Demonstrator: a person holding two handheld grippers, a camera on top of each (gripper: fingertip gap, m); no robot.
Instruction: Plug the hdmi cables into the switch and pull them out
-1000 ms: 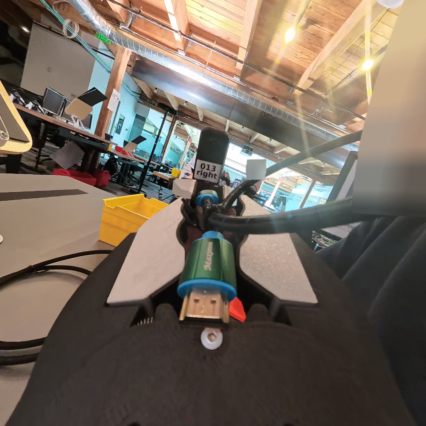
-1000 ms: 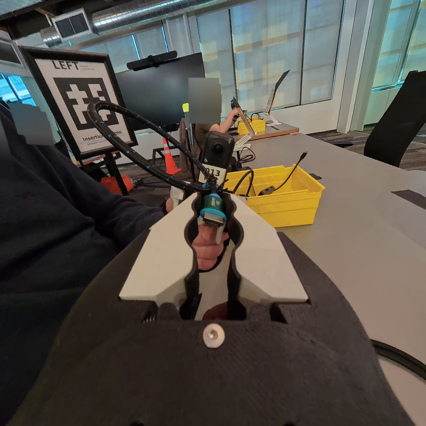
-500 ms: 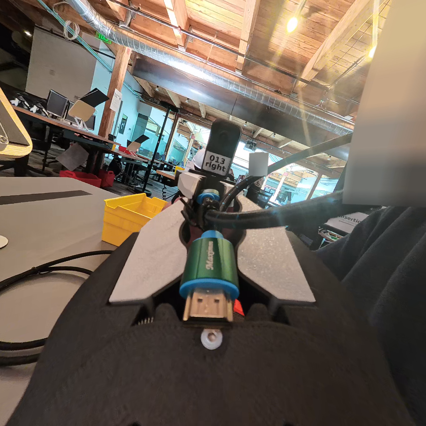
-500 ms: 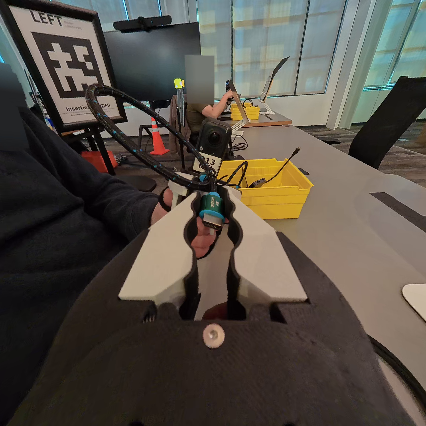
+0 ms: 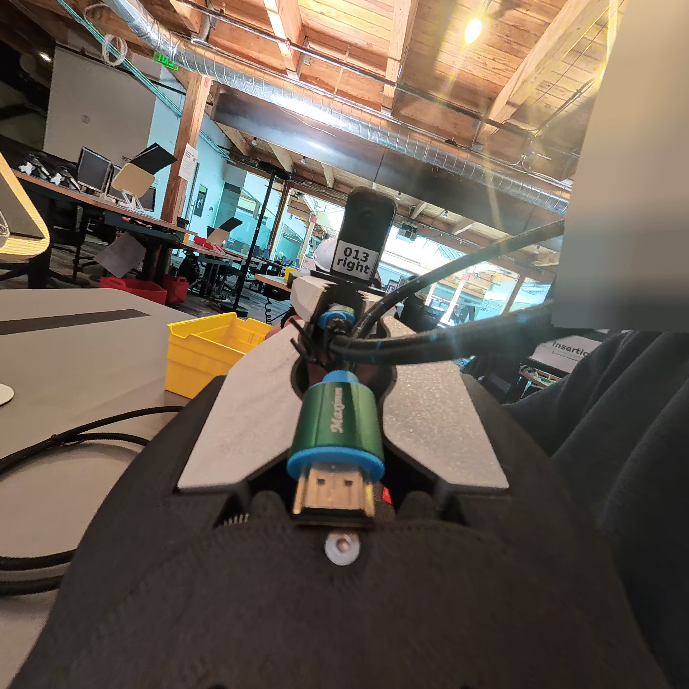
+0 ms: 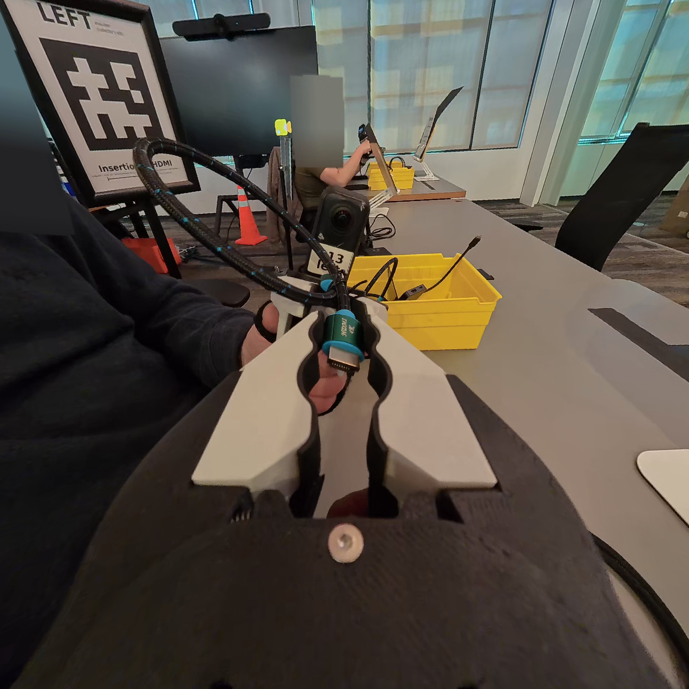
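Both jaws closed on HDMI plugs; grip faces partly hidden

The left gripper (image 5: 341, 335) holds the green plug (image 5: 337, 425) deep between its jaws near their base, at frame centre, metal end towards the camera. The plug body covers the contact faces. The braided cable (image 5: 428, 346) runs right and is cut off by a blurred patch. In the right wrist view, the right gripper (image 6: 343, 317) pinches the second green plug (image 6: 341, 332) at its jaw tips, just above frame centre. The left gripper beyond is largely hidden. A yellow bin (image 6: 440, 324) stands on the worktop (image 6: 522, 391), right of centre.
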